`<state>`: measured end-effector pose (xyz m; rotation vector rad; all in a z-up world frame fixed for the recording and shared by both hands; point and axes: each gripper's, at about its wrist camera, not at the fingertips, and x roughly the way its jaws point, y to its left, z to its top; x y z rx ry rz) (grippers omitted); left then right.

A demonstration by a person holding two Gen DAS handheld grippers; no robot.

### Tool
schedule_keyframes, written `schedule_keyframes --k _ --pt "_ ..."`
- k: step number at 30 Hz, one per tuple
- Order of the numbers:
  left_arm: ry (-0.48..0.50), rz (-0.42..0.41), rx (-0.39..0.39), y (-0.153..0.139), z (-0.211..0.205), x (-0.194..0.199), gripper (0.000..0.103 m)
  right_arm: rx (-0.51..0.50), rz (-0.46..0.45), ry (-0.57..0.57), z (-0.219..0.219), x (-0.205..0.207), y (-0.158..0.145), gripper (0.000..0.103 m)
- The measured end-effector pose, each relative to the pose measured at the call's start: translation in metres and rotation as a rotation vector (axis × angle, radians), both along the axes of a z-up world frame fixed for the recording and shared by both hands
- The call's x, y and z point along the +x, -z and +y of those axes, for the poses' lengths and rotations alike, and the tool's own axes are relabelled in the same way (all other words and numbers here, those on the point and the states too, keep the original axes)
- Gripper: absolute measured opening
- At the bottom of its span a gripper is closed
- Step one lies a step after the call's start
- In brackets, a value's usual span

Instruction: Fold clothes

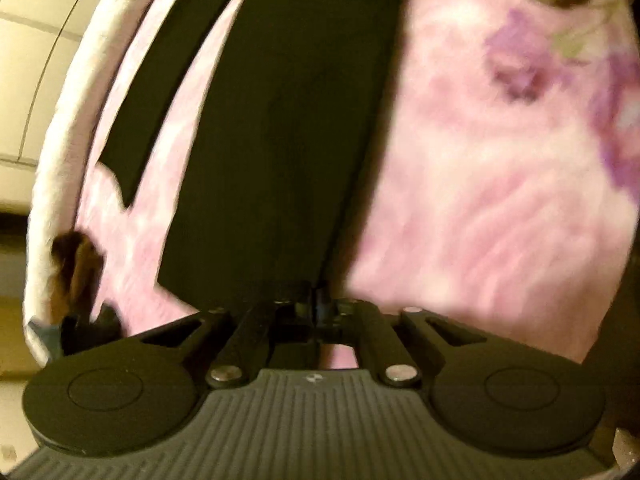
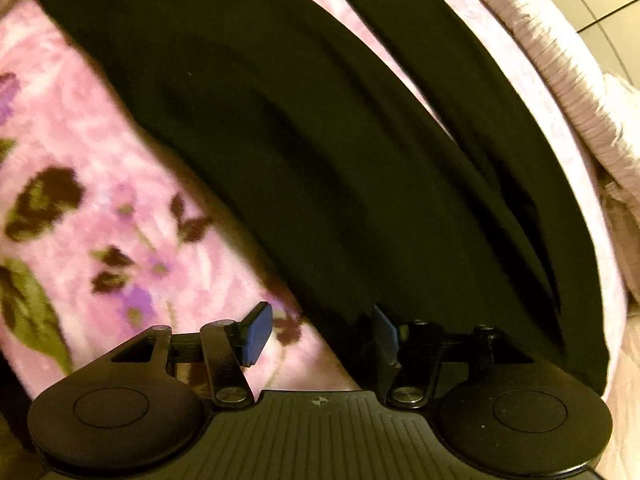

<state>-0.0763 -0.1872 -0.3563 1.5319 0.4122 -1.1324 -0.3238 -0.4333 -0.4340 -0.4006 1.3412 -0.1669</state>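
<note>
Pink floral blanket (image 2: 80, 152) covers the bed under both of my cameras, with a pale ribbed edge (image 2: 560, 64) along its side and light floor tiles beyond. On it lies the black garment (image 2: 320, 140), stretched out long; the left wrist view shows two dark strips (image 1: 288, 120) with a gap of pink between them, so I judge it may be trousers, though blur keeps me from being sure. My left gripper (image 1: 318, 300) has its jaws clenched together on the near end of the black cloth. My right gripper (image 2: 320, 334) has its jaws spread wide, one pad (image 2: 256, 334) over the blanket, the other at the garment's hem. As for progress, the cloth lies lengthwise, with ripples and no compact folded stack showing, so I judge folding remains.
</note>
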Motion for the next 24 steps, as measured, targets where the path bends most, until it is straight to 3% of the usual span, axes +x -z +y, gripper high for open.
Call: schedule_keyframes --k 3,6,9,13,17,19,24 --pt "0.003 -0.003 -0.036 -0.015 0.015 0.012 0.001 -0.035 0.009 -0.014 0.004 0.001 0.006 0.058" --pt "0.018 -0.005 -0.024 -0.018 0.017 0.014 0.001 -0.056 0.002 0.02 0.002 -0.007 0.005 0.058" --pt "-0.017 0.034 0.02 -0.015 0.007 0.017 0.001 -0.055 0.003 0.091 -0.006 -0.021 0.002 0.058" --pt "-0.071 0.068 0.076 -0.023 0.004 0.012 0.008 -0.036 -0.004 0.225 -0.026 -0.046 -0.011 0.058" --pt "-0.211 0.096 0.051 -0.057 0.002 0.001 0.017 0.012 -0.074 0.401 -0.056 -0.071 -0.045 0.058" --pt "-0.309 0.105 0.006 -0.079 -0.004 -0.008 0.034 0.048 -0.111 0.497 -0.071 -0.087 -0.064 0.058" --pt "-0.579 0.188 -0.141 -0.13 -0.037 -0.04 0.05 0.165 -0.215 0.696 -0.107 -0.126 -0.103 0.059"
